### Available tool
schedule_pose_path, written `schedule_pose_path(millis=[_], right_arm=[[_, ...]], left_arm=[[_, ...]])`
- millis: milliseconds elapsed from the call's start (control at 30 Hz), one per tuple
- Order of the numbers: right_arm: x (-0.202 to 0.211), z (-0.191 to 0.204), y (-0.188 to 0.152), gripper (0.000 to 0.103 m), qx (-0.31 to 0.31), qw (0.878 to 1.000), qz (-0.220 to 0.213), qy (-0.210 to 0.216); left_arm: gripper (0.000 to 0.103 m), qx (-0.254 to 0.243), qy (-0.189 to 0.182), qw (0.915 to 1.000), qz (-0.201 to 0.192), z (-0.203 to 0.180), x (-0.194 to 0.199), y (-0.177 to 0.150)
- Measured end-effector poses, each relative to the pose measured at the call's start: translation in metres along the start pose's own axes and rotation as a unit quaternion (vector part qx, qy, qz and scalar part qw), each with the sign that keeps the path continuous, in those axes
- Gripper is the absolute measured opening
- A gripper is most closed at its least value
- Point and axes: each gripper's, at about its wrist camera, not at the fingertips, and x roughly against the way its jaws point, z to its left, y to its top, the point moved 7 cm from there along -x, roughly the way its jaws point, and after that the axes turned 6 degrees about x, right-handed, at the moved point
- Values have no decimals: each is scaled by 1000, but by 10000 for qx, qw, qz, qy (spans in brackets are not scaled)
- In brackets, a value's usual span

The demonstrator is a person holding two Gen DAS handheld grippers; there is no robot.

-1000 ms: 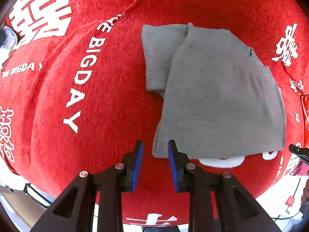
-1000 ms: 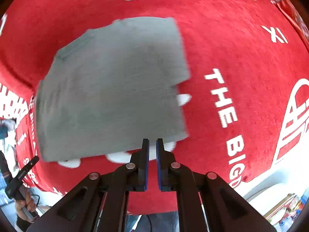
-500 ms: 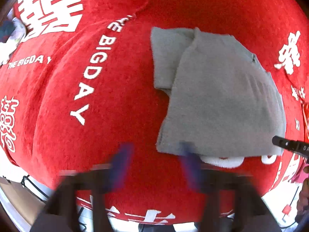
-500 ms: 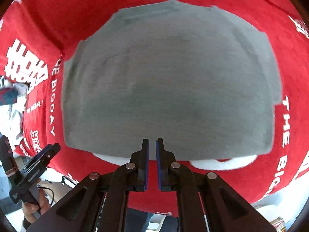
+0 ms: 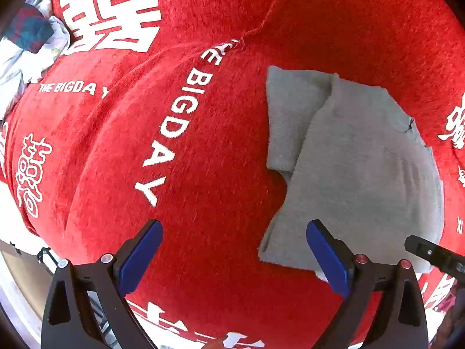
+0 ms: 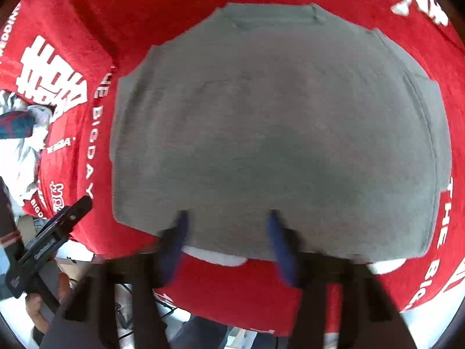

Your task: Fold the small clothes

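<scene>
A small grey garment point(image 5: 363, 174) lies flat on the red cloth, with one sleeve folded in at its left side. My left gripper point(image 5: 235, 250) points down at the garment's near left corner. Its jaws are wide and still opening, and that corner lies between them, loose, close to the right pad point(image 5: 328, 258). In the right wrist view the grey garment point(image 6: 276, 131) fills the middle. My right gripper point(image 6: 228, 226) is blurred over its near hem, with its jaws opening and no cloth pinched. My left gripper point(image 6: 58, 226) shows at the left there.
A red tablecloth point(image 5: 145, 174) with white lettering covers the whole surface and drops off at the near edge. A pile of other clothes point(image 5: 26, 43) lies at the far left. A person's hand point(image 6: 35, 311) holds the left gripper's handle.
Both grippers' jaws have gone from close together to wide apart. The right gripper has swung left, from beside the garment's right edge to over its near hem. The left gripper barely moved.
</scene>
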Motion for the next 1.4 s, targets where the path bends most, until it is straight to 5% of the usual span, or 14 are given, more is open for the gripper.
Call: schedule_pose_path(millis=[133, 400, 633, 1400], right_arm=[[8, 11, 8, 85, 104, 9993, -295, 212], [7, 24, 9, 88, -323, 9935, -613, 901], [0, 24, -3, 88, -786, 9856, -685, 1333], [-31, 2, -47, 88, -2211, 9511, -626, 2066]], left_arm=[[99, 14, 63, 10000, -66, -2, -1, 3], [99, 3, -215, 9997, 98, -8, -10, 4], [102, -215, -45, 9996, 185, -9, -21, 5], [102, -935, 141, 9954, 143, -15, -28, 6]])
